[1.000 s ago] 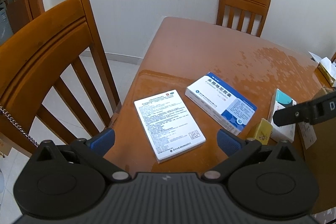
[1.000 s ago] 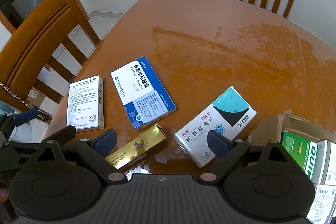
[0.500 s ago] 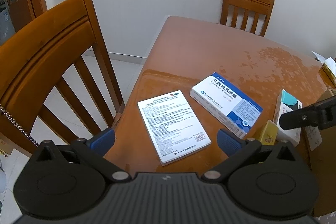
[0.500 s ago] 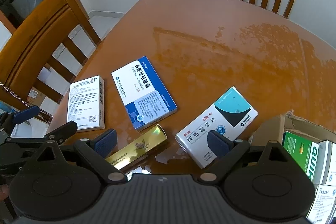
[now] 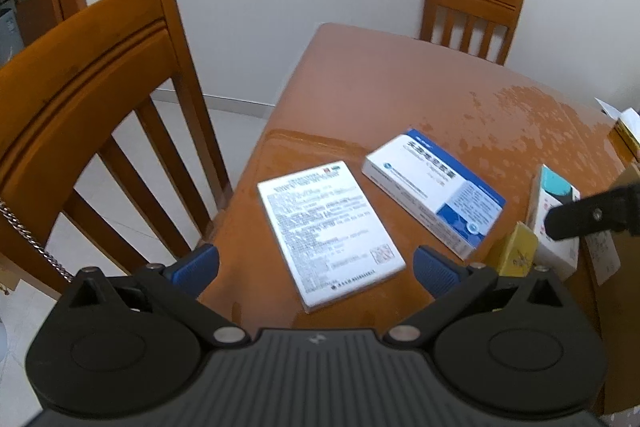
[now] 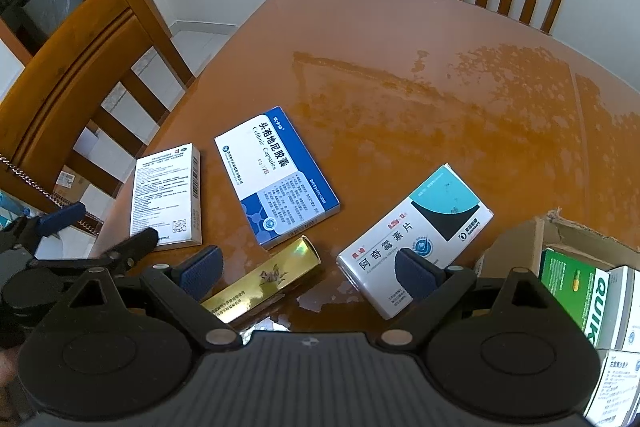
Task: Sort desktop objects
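Several medicine boxes lie on the wooden table (image 6: 400, 47). A white box with small print (image 5: 328, 231) (image 6: 166, 195) sits near the table's left edge, just ahead of my open left gripper (image 5: 316, 267). Right of it lies a blue-and-white box (image 5: 434, 191) (image 6: 276, 175). A gold box (image 6: 264, 281) (image 5: 514, 255) and a white box with a teal and black corner (image 6: 416, 233) (image 5: 554, 219) lie under my open right gripper (image 6: 308, 273). Neither gripper holds anything.
A cardboard box (image 6: 516, 247) at the right holds a green-and-white box (image 6: 576, 287) and other white boxes. One wooden chair (image 5: 100, 99) stands at the table's left, another (image 5: 470, 13) at the far end. The left gripper (image 6: 60, 227) shows at the right wrist view's left edge.
The left gripper has drifted left and slightly closer to the white printed box, which now sits more centred between its fingers. The right gripper has barely moved. No box has shifted.
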Motion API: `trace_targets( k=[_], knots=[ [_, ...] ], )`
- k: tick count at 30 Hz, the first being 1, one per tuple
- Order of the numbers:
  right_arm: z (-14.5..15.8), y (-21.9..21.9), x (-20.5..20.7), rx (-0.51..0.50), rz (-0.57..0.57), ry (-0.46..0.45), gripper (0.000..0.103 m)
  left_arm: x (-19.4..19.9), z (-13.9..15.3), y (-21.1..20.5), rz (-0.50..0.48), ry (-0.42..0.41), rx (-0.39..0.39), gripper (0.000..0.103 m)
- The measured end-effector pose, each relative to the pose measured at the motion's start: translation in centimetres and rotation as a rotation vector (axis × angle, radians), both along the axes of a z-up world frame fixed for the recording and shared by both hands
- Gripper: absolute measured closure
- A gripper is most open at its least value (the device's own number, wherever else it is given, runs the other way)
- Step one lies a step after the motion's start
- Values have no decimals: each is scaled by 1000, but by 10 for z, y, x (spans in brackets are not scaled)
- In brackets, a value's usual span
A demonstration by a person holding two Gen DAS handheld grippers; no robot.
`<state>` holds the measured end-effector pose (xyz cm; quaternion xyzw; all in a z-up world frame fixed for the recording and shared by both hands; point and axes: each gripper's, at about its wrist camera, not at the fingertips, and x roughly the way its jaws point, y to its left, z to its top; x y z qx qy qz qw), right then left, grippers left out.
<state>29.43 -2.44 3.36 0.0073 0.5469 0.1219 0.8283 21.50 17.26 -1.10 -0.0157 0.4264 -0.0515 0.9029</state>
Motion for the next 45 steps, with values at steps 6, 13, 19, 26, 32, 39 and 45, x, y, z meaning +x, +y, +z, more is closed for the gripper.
trace_targets(
  k=[6, 13, 19, 26, 32, 39, 45],
  knots=[
    [-1, -3, 1, -1, -13, 4, 7, -7, -3, -11, -68, 1, -5, 0],
    [-1, -5, 0, 8, -21, 4, 7, -15, -5, -37, -125, -17, 84, 0],
    [-1, -4, -2, 11, -20, 8, 7, -6, -8, -33, -112, 2, 79, 0],
    [0, -4, -2, 14, -23, 6, 7, -15, -10, -38, -167, 43, 27, 0],
    [-1, -4, -3, 16, -27, 10, 7, -25, -6, -40, -175, 29, 16, 0],
    [1, -2, -4, 21, -18, 8, 7, -11, -5, -22, -71, 18, 45, 0],
    [2, -3, -3, 20, -21, 8, 7, -6, -14, -20, -75, 64, 77, 0]
  ],
)
